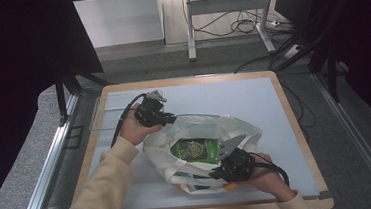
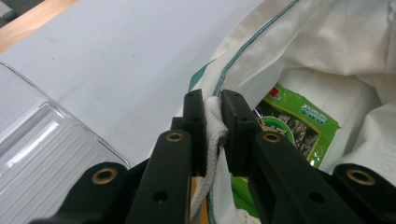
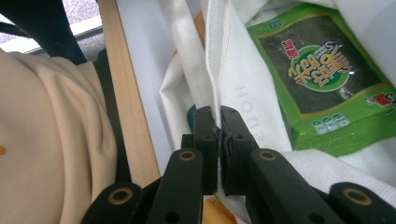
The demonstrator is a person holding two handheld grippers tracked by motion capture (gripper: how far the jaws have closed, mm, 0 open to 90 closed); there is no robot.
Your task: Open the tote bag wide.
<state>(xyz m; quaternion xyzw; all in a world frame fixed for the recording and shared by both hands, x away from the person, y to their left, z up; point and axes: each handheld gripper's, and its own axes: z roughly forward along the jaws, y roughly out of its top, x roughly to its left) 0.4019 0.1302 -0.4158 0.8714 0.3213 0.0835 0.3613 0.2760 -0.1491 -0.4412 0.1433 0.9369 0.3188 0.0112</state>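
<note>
Your two tongs hold the white bag open on the desk.

The bag (image 1: 235,130) lies mid-desk, the green packet (image 1: 195,150) inside. Open desk (image 1: 253,94) lies beyond; a clear tray (image 2: 42,144) sits nearby. Left tongs (image 2: 213,116) and right tongs (image 3: 218,128) each pinch opposite rim edges.

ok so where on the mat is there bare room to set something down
The widest bare stretch of the mat lies beyond the bag, up to the far and right wooden edges. Crowded: the centre, where both grippers hold the bag open around the green packet, and the far-left corner with the clear tray.
</note>
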